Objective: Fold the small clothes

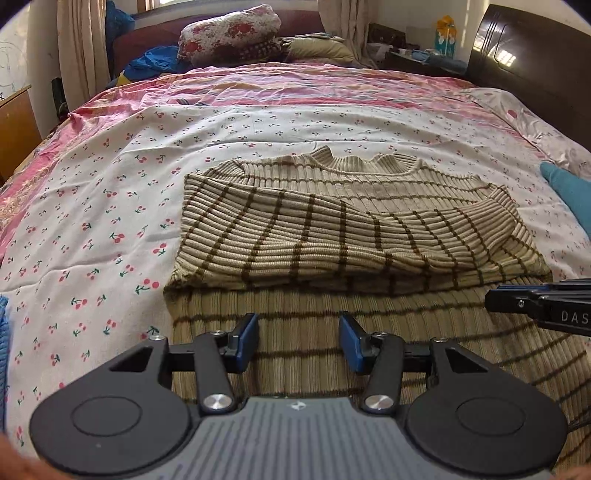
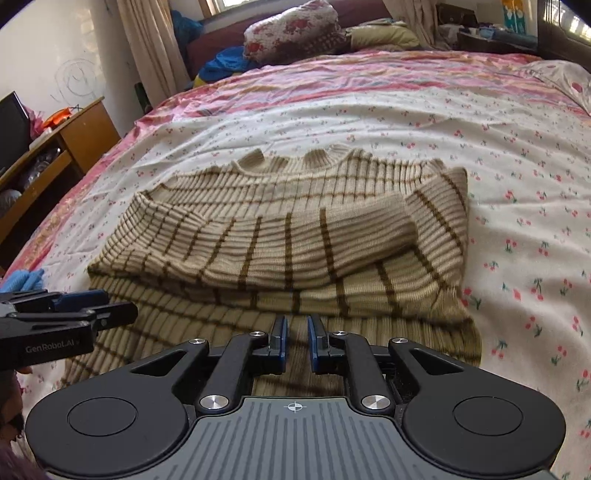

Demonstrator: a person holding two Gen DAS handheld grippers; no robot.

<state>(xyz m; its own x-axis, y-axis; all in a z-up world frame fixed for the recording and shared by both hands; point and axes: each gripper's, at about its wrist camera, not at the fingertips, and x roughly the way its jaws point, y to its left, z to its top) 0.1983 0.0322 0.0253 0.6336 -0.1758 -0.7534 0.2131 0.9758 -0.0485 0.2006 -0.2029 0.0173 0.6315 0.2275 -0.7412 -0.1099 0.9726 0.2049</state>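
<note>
Across the whole width of my two views runs the bed (image 1: 110, 206), covered by a white sheet printed with small red cherries, with a pink patterned band beyond it. Behind that I see a flowered bundle of bedding (image 1: 229, 33) against the far wall and a dark wooden headboard (image 1: 532, 66) on the right of the left wrist view. A wooden desk (image 2: 74, 140) stands off the bed's left side in the right wrist view.

On the sheet, near the middle, lies the sweater (image 1: 351, 229), beige ribbed knit with thin brown stripes. Its ruffled collar points away from me. Both sleeves are folded across the chest, one overlapping the other, and the lower body of the garment spreads flat toward me, under both tools.

My left hand-held gripper (image 1: 298, 341) hangs over that lower part with its blue pads standing about halfway apart; nothing is between them, only knit below. My right hand-held gripper (image 2: 297, 341) sits over the same lower part, further right, with its pads drawn nearly together and a narrow gap left between them. I cannot tell whether any fabric is caught in that gap.

A bit of blue cloth (image 1: 569, 188) lies at the right edge of the left view.
</note>
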